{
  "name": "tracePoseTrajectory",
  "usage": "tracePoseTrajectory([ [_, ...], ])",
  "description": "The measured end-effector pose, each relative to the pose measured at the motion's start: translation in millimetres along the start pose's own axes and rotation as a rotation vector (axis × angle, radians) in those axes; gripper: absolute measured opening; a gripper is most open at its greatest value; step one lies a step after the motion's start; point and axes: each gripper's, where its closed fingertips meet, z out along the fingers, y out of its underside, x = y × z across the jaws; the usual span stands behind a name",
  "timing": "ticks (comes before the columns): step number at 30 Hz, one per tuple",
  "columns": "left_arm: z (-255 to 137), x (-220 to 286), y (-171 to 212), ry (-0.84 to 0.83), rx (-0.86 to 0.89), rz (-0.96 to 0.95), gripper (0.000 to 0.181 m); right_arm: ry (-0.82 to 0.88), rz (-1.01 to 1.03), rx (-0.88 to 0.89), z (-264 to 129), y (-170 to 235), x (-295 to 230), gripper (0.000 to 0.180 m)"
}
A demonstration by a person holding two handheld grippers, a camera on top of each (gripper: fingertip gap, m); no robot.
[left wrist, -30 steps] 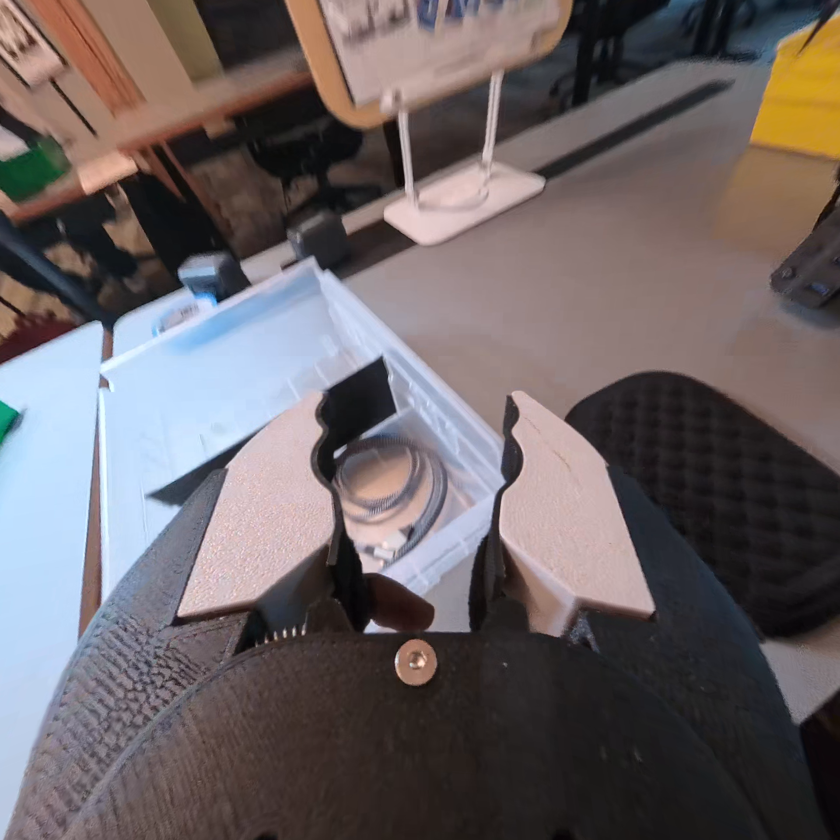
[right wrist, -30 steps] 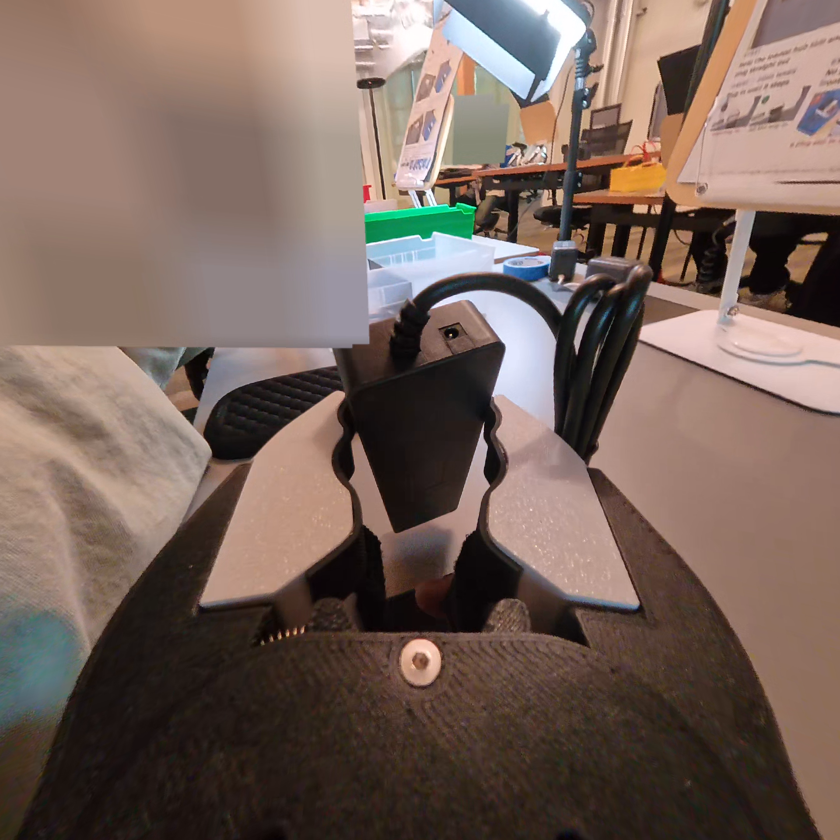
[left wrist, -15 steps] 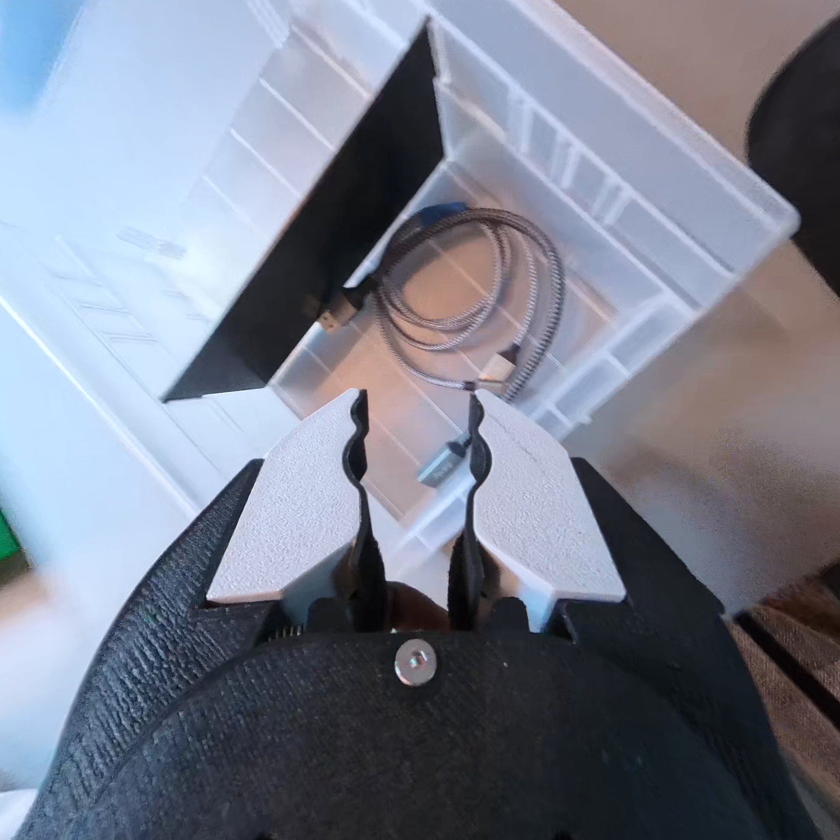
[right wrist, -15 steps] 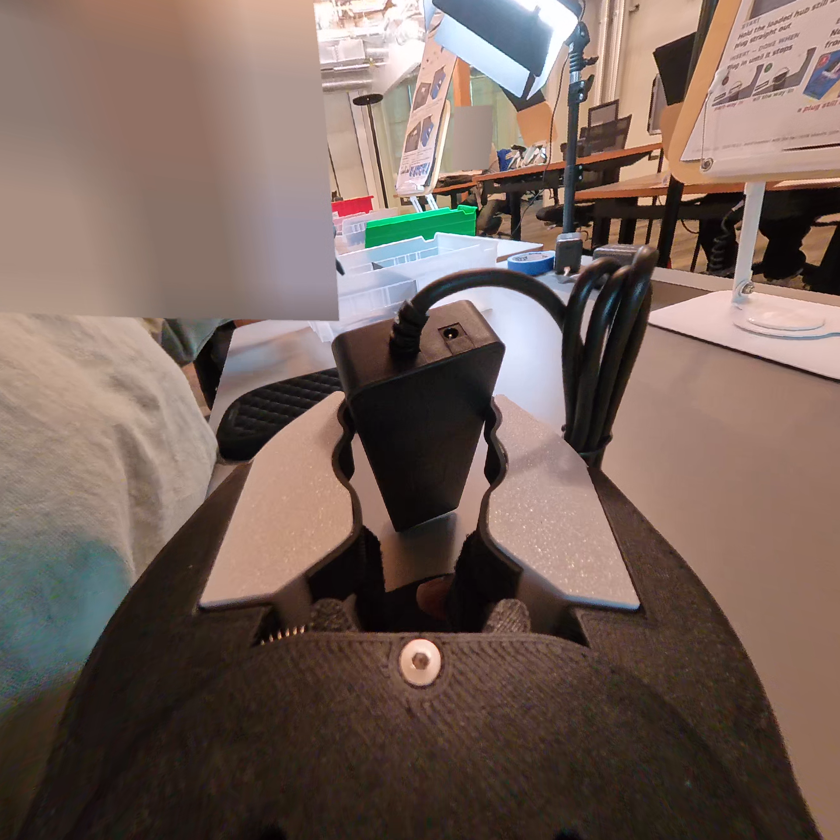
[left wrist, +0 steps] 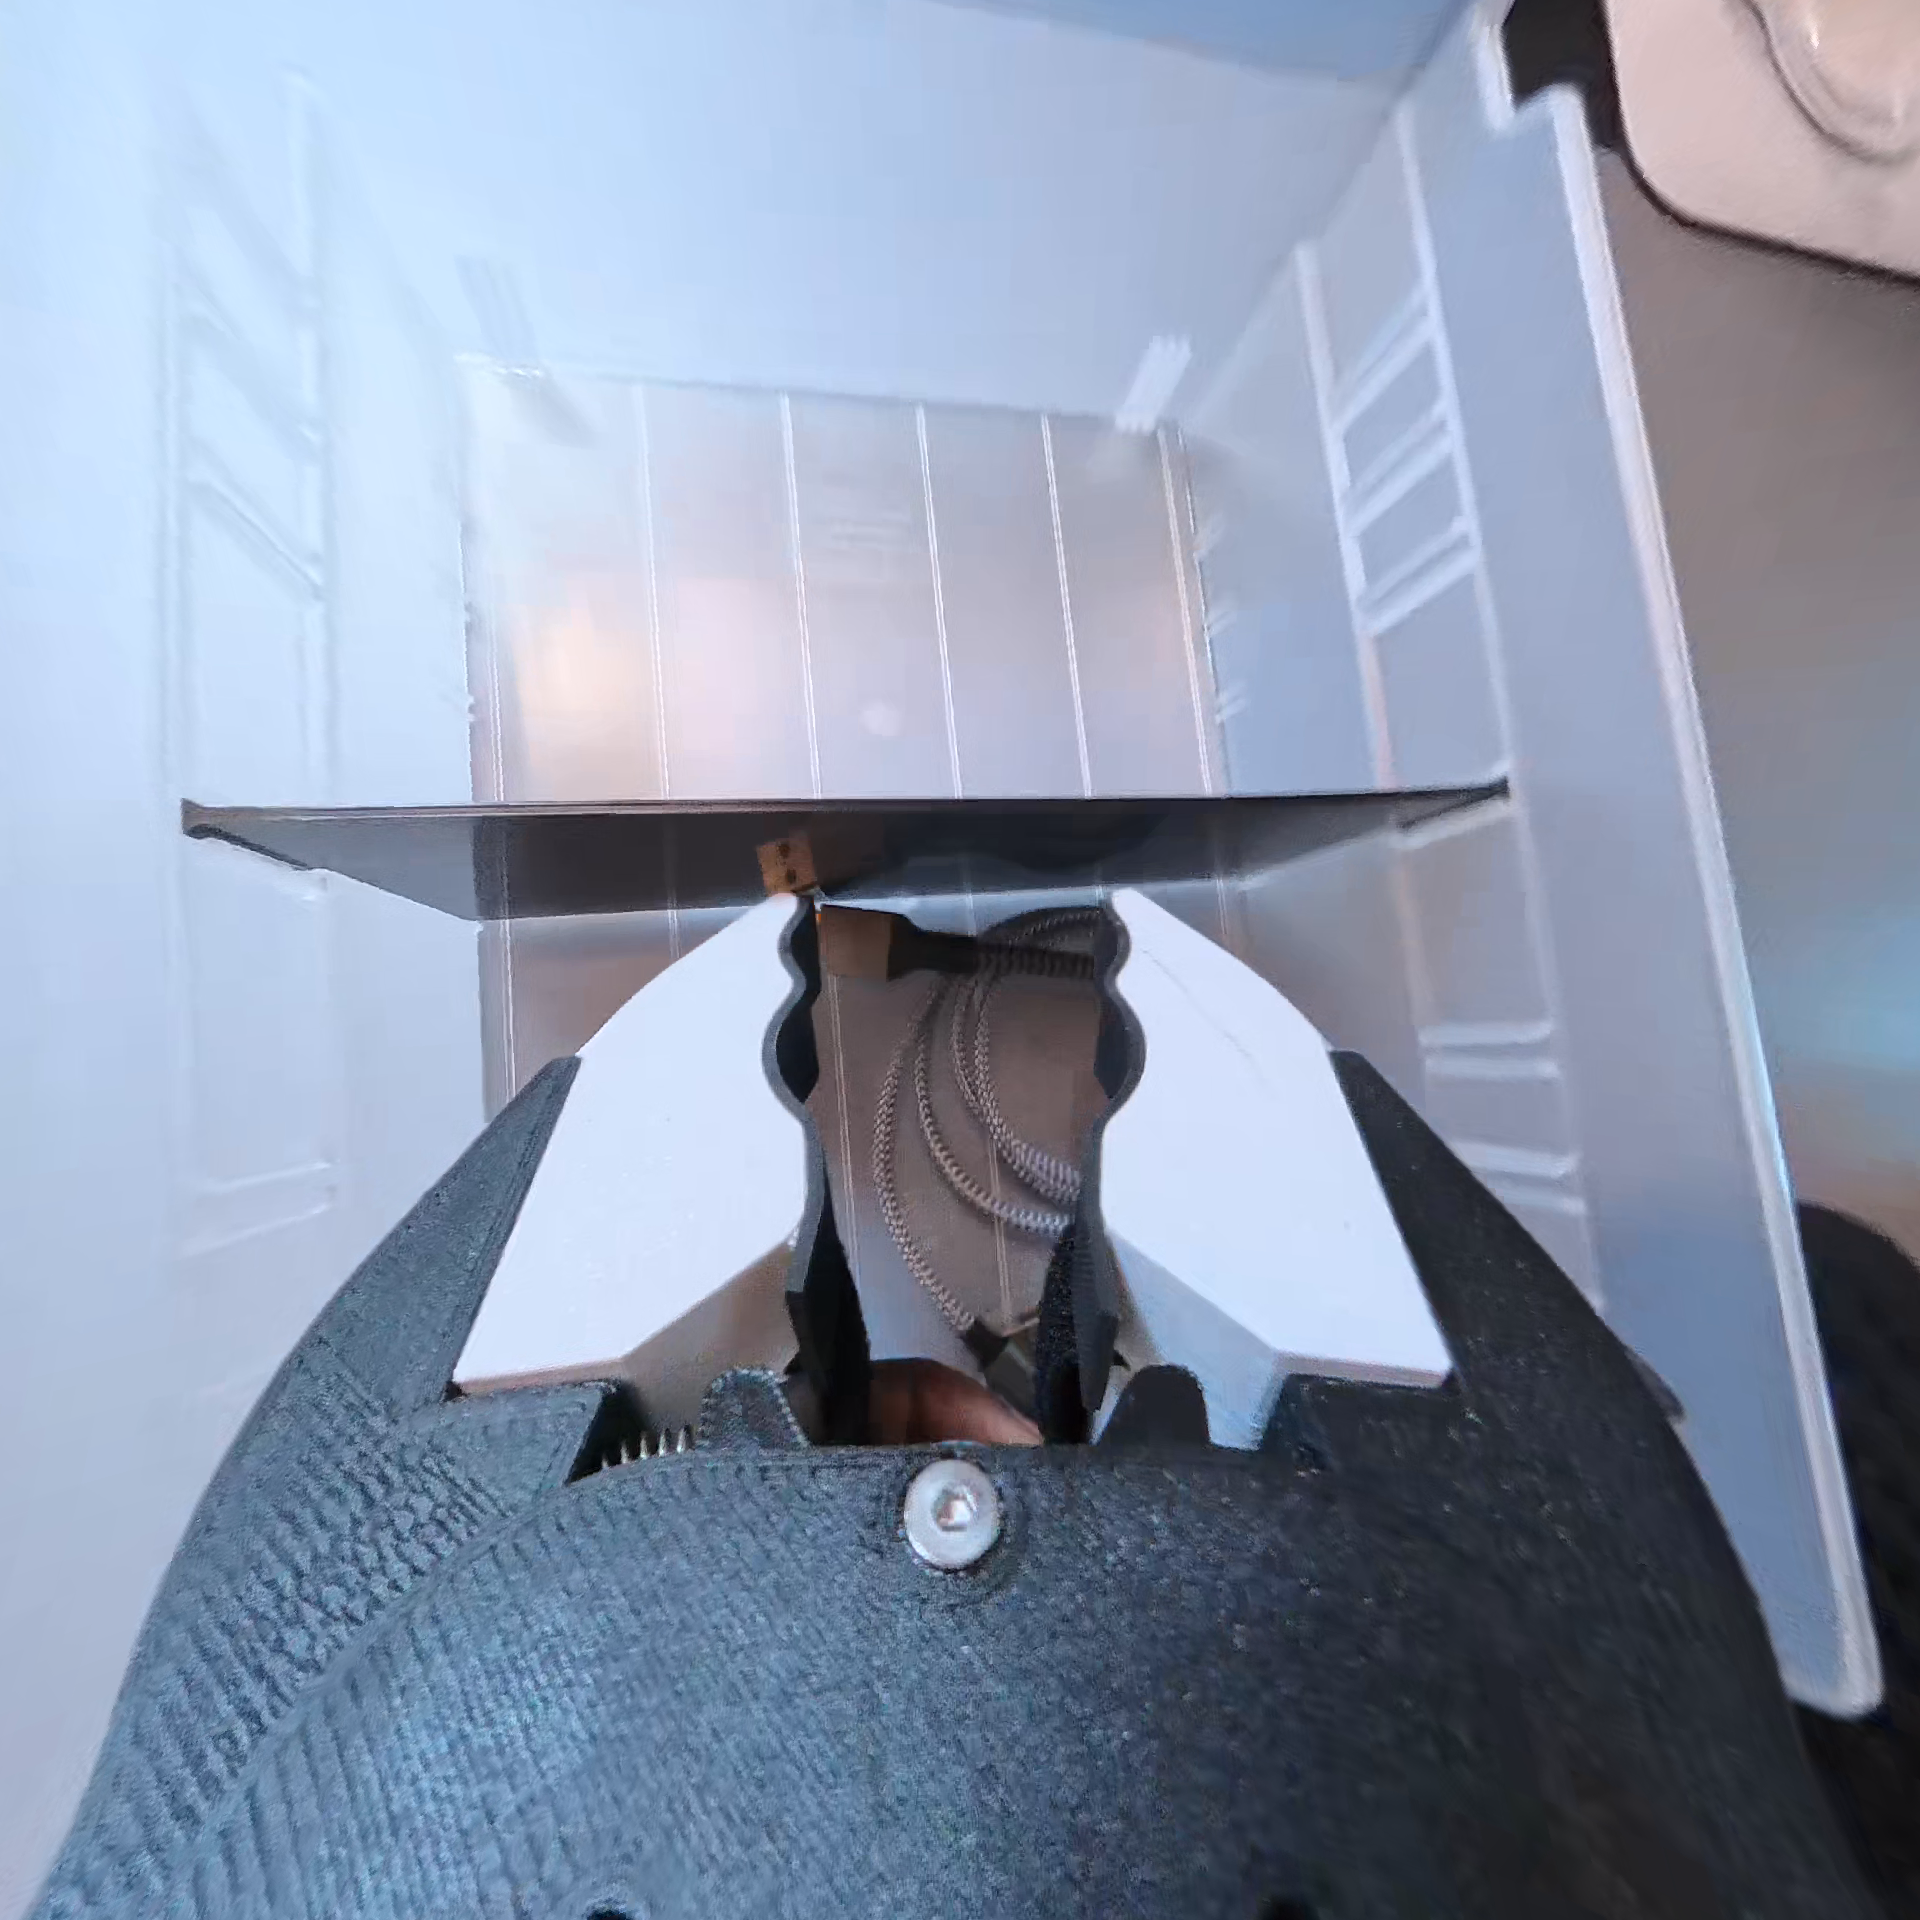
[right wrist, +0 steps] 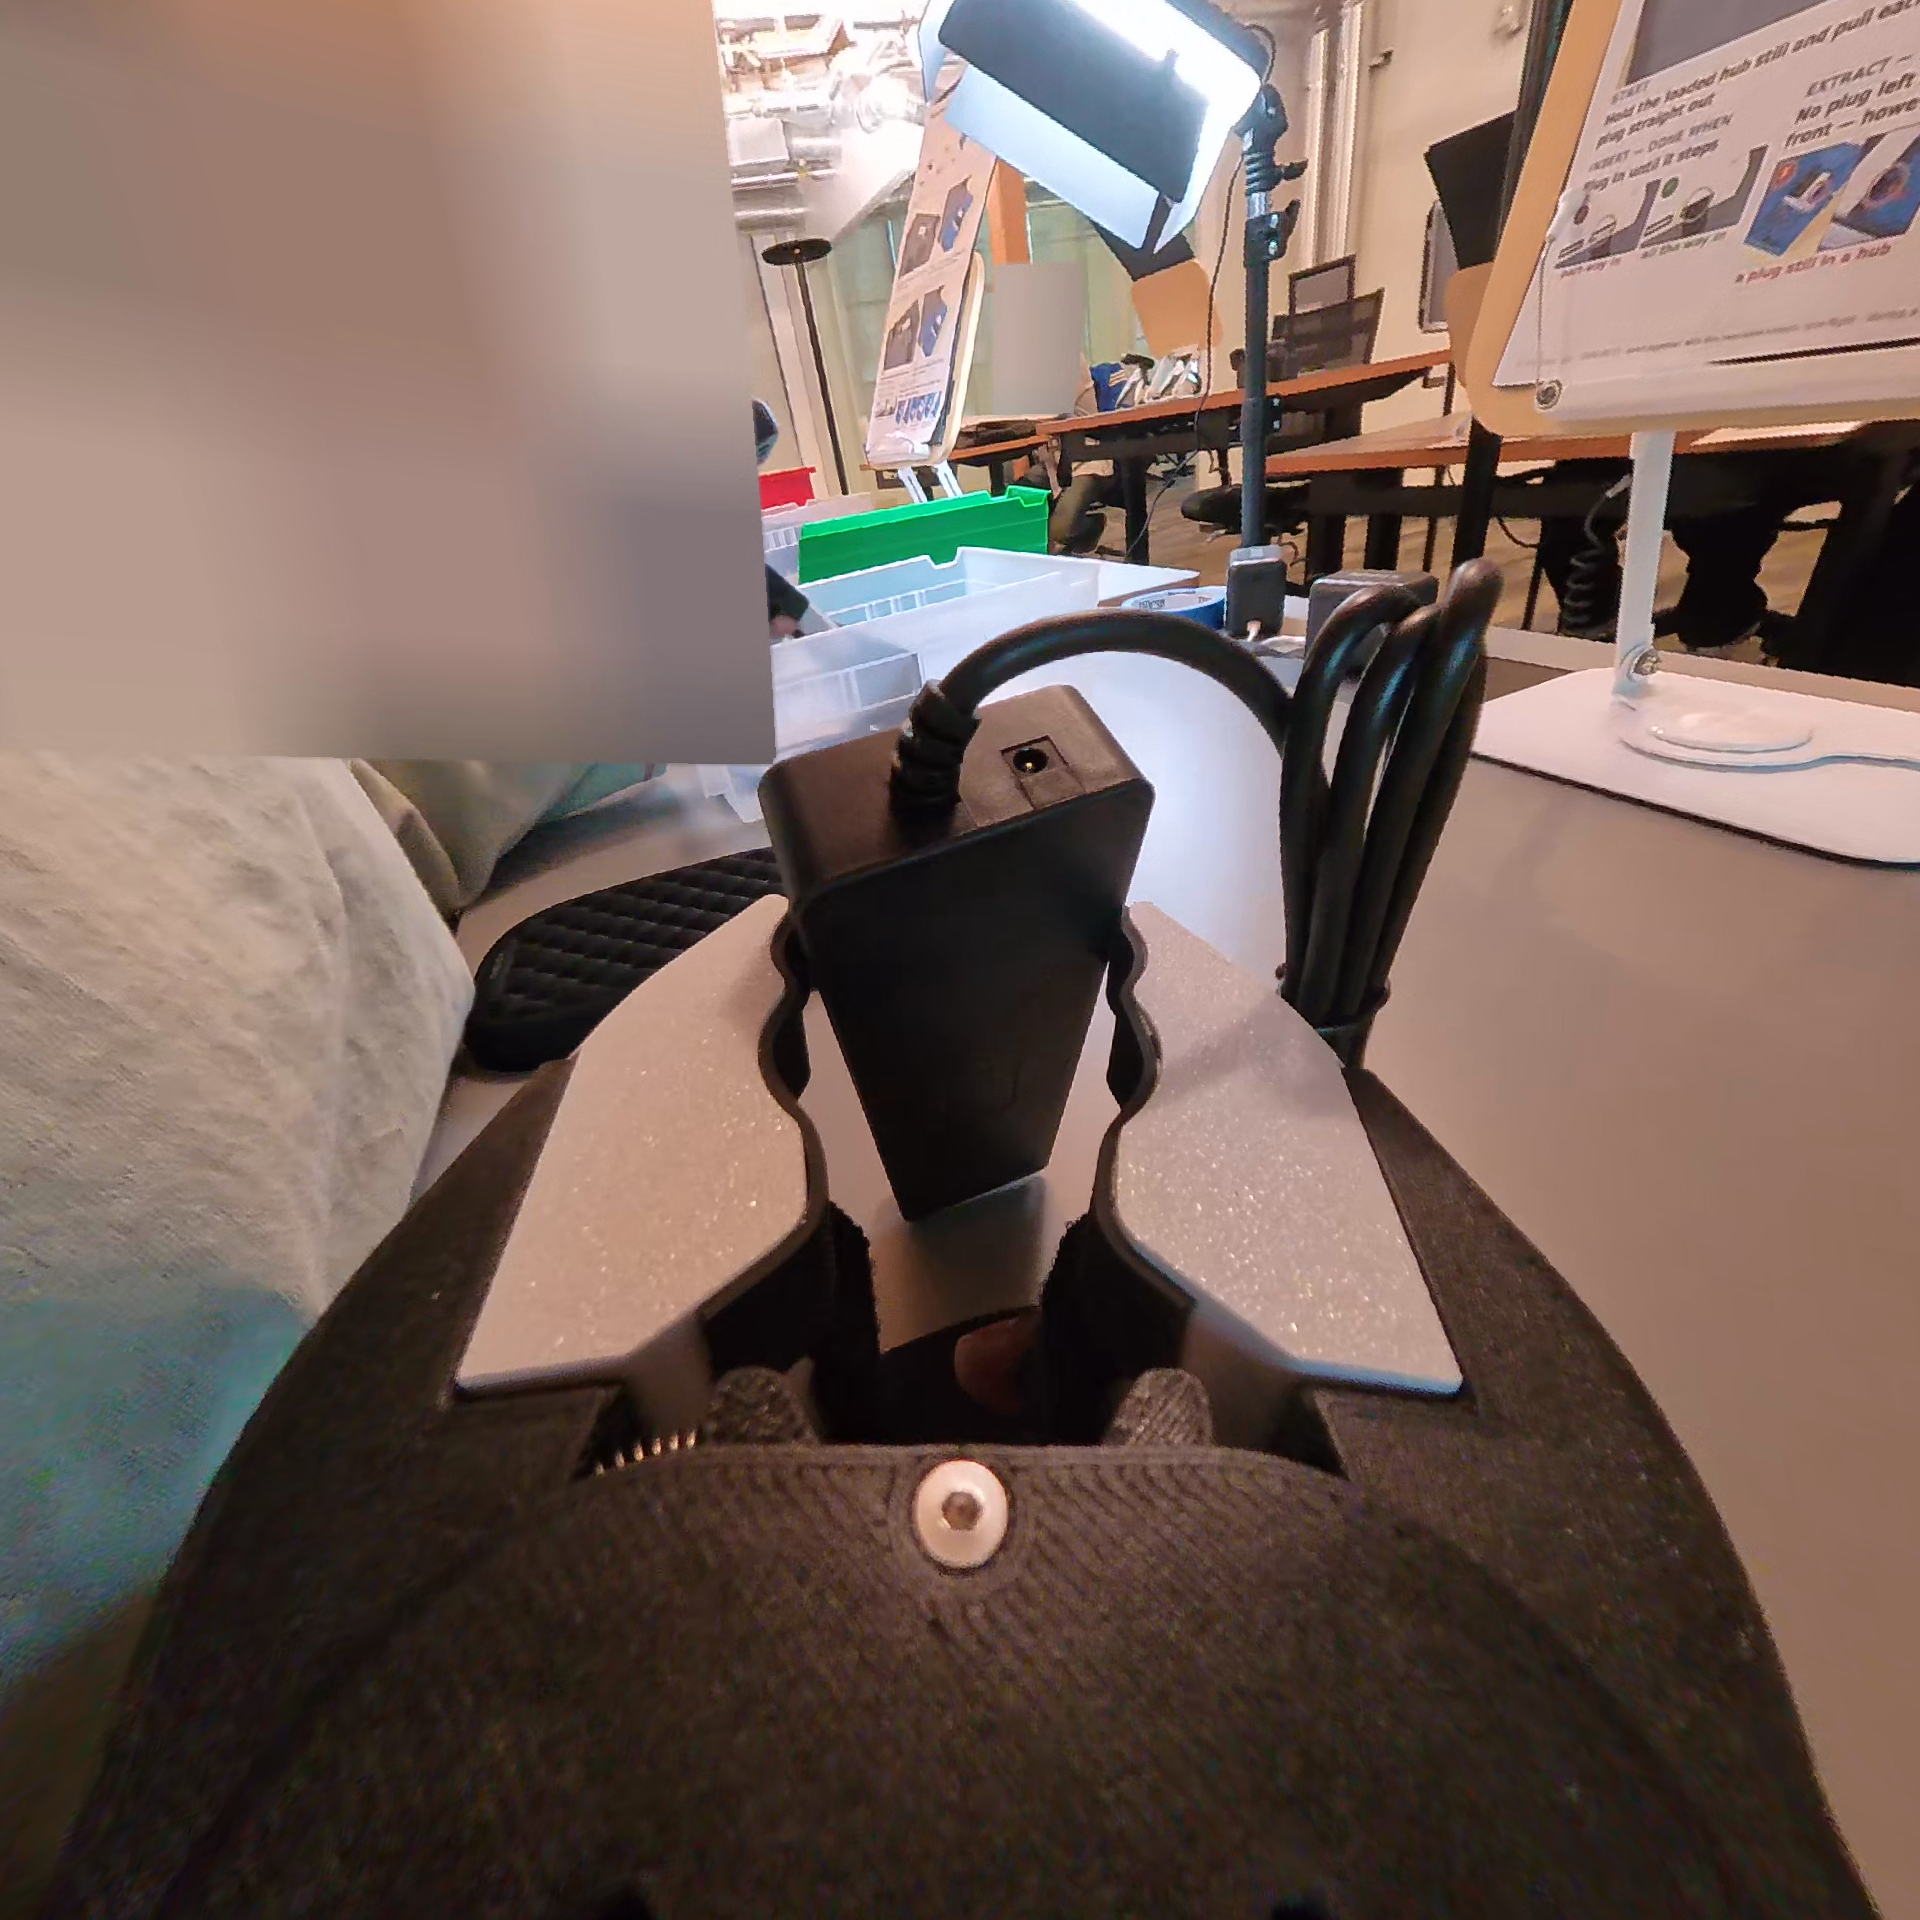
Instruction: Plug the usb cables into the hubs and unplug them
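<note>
In the left wrist view my left gripper (left wrist: 956, 925) is open and reaches down into a clear plastic bin (left wrist: 1662, 935). A grey braided USB cable (left wrist: 977, 1122) lies coiled on the bin floor between my fingers. Its brown-gold plug (left wrist: 854, 951) lies just inside my left fingertip, close under a black divider (left wrist: 831, 847). I cannot tell whether the fingers touch the cable. In the right wrist view my right gripper (right wrist: 956, 935) is shut on a black USB hub (right wrist: 956, 997), held end up above the grey table (right wrist: 1610, 1039). The hub's black cable (right wrist: 1371, 810) is bundled in loops to its right.
A black textured mat (right wrist: 613, 956) lies left of the hub. A person's pale sleeve (right wrist: 187, 1039) fills the left side. A white sign stand (right wrist: 1704, 748) is at the right. Clear and green bins (right wrist: 925, 540), blue tape and a light stand (right wrist: 1257, 416) stand behind.
My left gripper has dropped from above the table down into the clear bin, close over the braided cable, and its jaws stay open. My right gripper keeps hold of the hub and barely moves.
</note>
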Motion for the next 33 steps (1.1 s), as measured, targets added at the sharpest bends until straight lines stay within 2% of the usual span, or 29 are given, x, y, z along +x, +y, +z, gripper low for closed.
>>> tracePoseTrajectory([
  [1,1.1,-4.2,1.2,-0.048,-0.005,-0.019,0.050,-0.002,-0.001,-0.005,-0.1,0.1,0.9,0.056],
  [3,5.5,-12.4,11.7,-0.136,-0.051,-0.070,0.050,-0.001,-0.010,-0.015,-0.3,-0.6,3.1,0.056],
  [6,14.1,-14.3,27.8,-0.178,-0.095,-0.153,0.050,0.003,-0.019,-0.014,-2.4,-1.6,5.1,0.056],
  [9,13.4,-10.6,19.9,-0.186,-0.044,-0.208,0.047,-0.008,-0.004,0.006,-5.6,-1.3,5.2,0.056],
  [11,14.6,-16.3,24.6,-0.254,-0.092,-0.198,0.045,-0.020,0.000,0.011,-6.2,-1.8,4.5,0.056],
  [13,24.8,-9.7,30.4,-0.213,-0.141,-0.218,0.043,-0.032,-0.003,0.008,-5.0,-1.8,3.2,0.056],
  [17,29.2,-7.7,35.4,-0.242,-0.228,-0.143,0.036,-0.039,-0.007,0.008,-4.4,-1.7,2.9,0.056],
  [21,22.3,-6.8,37.4,-0.252,-0.225,-0.060,0.028,-0.036,-0.010,0.010,-5.0,-1.6,2.8,0.056],
  [26,-8.1,10.1,19.1,-0.154,-0.064,0.021,0.024,-0.038,-0.020,0.009,-3.3,-2.8,2.3,0.056],
  [30,-50.9,32.6,-7.1,-0.089,0.177,0.144,0.012,-0.036,-0.033,0.012,-2.7,-2.5,2.2,0.056],
  [33,-87.4,50.3,-24.3,-0.091,0.369,0.288,0.010,-0.033,-0.039,0.015,-2.9,-2.1,1.3,0.056],
])
